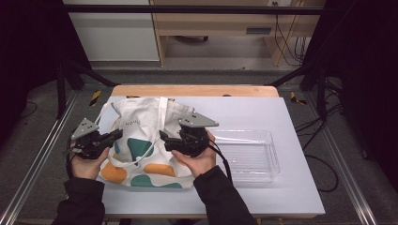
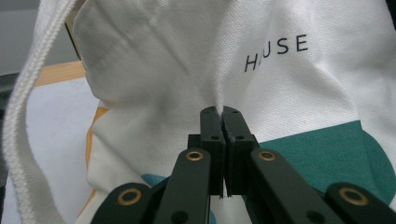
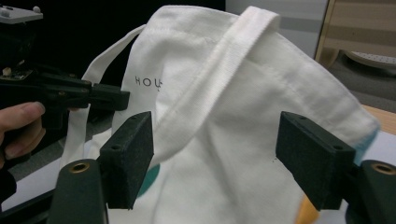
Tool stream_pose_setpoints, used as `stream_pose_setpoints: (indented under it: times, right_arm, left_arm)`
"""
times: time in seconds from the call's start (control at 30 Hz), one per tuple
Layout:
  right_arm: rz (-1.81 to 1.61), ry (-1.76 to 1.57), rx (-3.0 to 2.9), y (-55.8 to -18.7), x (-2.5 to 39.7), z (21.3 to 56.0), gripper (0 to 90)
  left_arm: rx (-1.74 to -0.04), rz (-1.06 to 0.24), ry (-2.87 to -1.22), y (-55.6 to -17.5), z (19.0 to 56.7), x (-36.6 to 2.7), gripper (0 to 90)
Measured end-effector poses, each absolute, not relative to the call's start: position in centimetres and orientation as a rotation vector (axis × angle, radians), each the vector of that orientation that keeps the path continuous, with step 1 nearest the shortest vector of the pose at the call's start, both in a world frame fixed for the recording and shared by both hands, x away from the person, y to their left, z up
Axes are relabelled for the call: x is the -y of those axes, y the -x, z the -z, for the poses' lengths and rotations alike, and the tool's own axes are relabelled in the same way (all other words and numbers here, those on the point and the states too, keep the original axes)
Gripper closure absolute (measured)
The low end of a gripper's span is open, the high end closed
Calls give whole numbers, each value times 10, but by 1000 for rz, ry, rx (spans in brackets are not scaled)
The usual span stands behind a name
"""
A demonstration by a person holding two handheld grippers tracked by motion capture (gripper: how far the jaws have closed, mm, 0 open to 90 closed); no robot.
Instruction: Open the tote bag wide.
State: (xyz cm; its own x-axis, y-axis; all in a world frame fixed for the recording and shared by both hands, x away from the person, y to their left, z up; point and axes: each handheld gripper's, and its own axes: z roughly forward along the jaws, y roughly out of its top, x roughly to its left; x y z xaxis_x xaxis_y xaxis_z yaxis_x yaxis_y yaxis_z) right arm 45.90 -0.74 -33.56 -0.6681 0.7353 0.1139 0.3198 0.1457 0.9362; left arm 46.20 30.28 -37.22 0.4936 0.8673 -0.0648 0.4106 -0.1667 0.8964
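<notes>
A white cloth tote bag [image 1: 141, 140] printed with green and orange shapes and the word HOUSE lies on the table, its upper part lifted. My left gripper [image 1: 117, 135] is at the bag's left edge. In the left gripper view its jaws [image 2: 220, 114] are shut on a pinched fold of the bag's cloth [image 2: 163, 60]. My right gripper [image 1: 164, 138] hovers over the bag's middle, pointing left. In the right gripper view it [image 3: 215, 154] stands wide open around the raised cloth, touching nothing, with a strap [image 3: 219, 79] running between its pads and the left gripper [image 3: 112, 100] beyond.
A clear plastic tray [image 1: 270, 154] sits to the right of the bag on the white tabletop [image 1: 291, 192]. A wooden edge runs along the table's far side. Black frame bars and cables stand around the table.
</notes>
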Motion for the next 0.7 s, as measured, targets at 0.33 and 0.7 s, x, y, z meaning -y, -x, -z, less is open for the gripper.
stream_pose_setpoints:
  times: [0.33, 0.7]
  right_arm:
    - [-1518, -1045, -2068, -473, -18, 343, 315]
    - [-1459, -1052, -2160, -469, -19, 350, 854]
  left_arm:
    - [-1066, -594, -1781, -455, 371, -304, 886]
    - [-1074, -580, -1774, -452, 372, -305, 882]
